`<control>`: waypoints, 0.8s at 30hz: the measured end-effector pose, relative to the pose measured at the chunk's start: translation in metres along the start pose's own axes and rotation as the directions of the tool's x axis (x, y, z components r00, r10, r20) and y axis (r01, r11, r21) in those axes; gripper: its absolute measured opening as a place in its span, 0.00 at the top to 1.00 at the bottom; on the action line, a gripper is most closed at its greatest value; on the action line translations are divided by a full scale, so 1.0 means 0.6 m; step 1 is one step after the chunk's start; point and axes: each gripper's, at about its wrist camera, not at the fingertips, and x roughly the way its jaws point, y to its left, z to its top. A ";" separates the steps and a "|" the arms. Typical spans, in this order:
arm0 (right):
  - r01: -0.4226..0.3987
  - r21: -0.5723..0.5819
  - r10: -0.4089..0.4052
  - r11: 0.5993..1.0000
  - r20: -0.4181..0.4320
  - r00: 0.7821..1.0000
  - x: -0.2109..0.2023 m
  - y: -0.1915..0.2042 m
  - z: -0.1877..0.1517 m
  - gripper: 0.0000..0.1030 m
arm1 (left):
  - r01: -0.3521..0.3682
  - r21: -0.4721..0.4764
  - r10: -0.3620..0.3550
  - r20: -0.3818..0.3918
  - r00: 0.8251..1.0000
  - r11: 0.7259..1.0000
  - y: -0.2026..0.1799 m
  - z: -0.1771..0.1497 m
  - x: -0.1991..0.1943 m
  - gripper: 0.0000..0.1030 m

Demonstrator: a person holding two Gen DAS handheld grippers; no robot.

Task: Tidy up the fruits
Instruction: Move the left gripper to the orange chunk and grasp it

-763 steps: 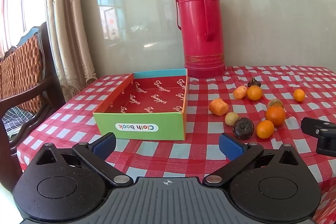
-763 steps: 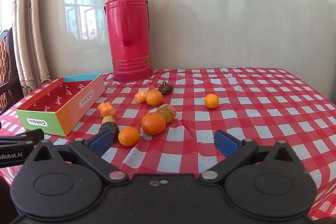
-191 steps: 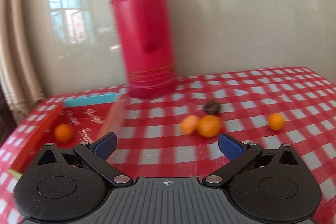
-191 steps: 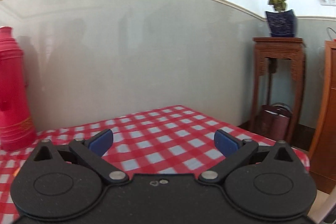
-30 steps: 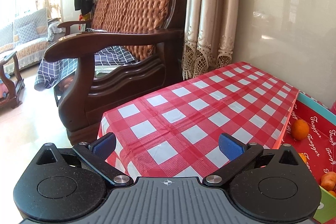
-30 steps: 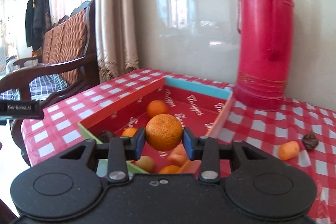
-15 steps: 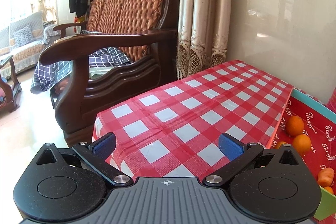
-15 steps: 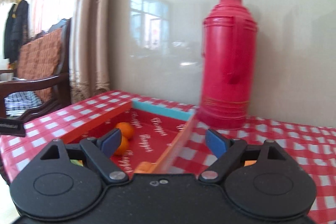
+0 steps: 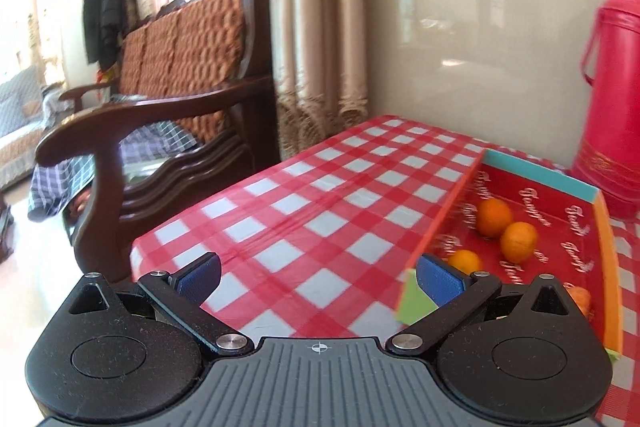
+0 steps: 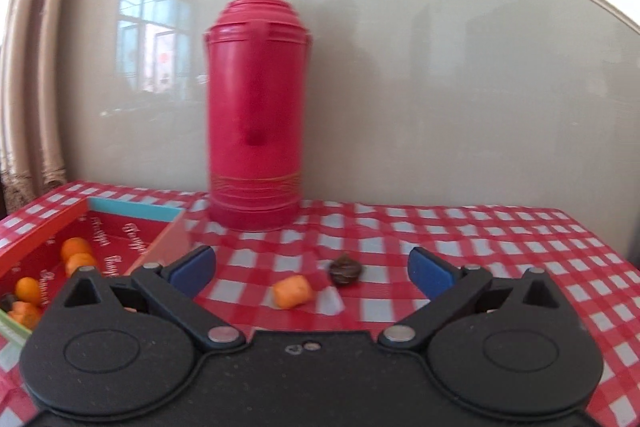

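The counter point(image 10: 500, 227) with its red checked cloth carries a tall red thermos point(image 10: 256, 107) and, left of it, an open box point(image 9: 536, 179) holding several oranges point(image 9: 495, 217). The right tool point(image 10: 311, 269), which has just been opening, and the left tool point(image 9: 318, 277) both stand spread and empty. An orange piece point(image 10: 292, 291) and a dark fruit point(image 10: 345, 269) lie near each other on the cloth.

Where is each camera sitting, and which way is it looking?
Left wrist: sits on the left gripper, facing the checked table's corner, a wooden armchair and curtains; only its open blue-padded fingers show.
Right wrist: sits on the right gripper, facing the wall, an orange chunk and a dark brown fruit on the cloth; only its open fingers show.
Shared: the tall red thermos flask and the red-lined cardboard box of oranges.
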 end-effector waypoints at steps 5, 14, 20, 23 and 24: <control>0.150 0.055 -0.151 0.987 0.024 0.988 -0.014 -0.063 -0.004 0.06 | 0.099 0.104 -0.105 0.055 0.993 0.990 -0.072 -0.006 -0.035 0.00; 0.343 0.146 -0.341 0.928 -0.038 0.939 -0.020 -0.177 -0.026 0.06 | 0.345 0.332 -0.384 0.058 0.921 0.878 -0.225 -0.029 -0.107 0.00; 0.420 0.157 -0.418 0.894 -0.044 0.907 -0.028 -0.225 -0.035 0.06 | 0.436 0.421 -0.475 -0.014 0.880 0.795 -0.338 -0.039 -0.117 0.01; 0.427 0.162 -0.427 0.889 -0.040 0.903 -0.033 -0.248 -0.037 0.06 | 0.477 0.434 -0.504 -0.060 0.862 0.764 -0.390 -0.032 -0.106 0.01; 0.435 0.159 -0.435 0.886 -0.035 0.900 -0.035 -0.253 -0.039 0.06 | 0.488 0.435 -0.511 -0.073 0.857 0.756 -0.405 -0.033 -0.102 0.01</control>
